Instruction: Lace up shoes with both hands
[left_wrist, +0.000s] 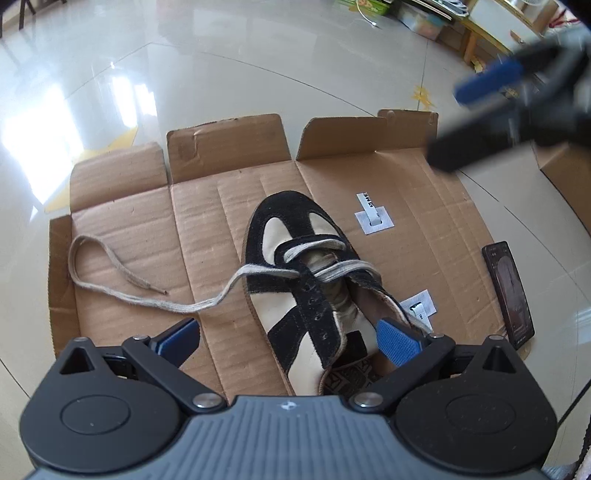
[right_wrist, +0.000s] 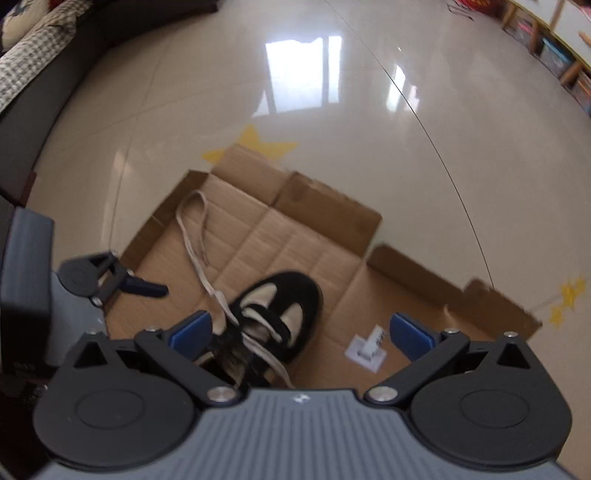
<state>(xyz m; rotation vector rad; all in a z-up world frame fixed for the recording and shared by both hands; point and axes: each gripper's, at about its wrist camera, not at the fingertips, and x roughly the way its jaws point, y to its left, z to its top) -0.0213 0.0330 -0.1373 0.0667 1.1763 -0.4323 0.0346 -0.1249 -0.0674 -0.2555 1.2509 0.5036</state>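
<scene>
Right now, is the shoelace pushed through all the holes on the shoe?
No, the shoelace only crosses near the toe of the shoe, and several holes further back sit empty.

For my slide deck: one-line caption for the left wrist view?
Open left claw above a half-laced black-and-cream shoe on flattened cardboard, one lace trailing loose.

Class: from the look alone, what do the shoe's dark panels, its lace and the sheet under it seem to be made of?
Shoe dark panels: likely suede, matt and napped. Lace: flat woven fabric, probably cotton, with fuzzy, greyed edges. Sheet: corrugated cardboard, brown, with visible ribbing and fold creases.
</scene>
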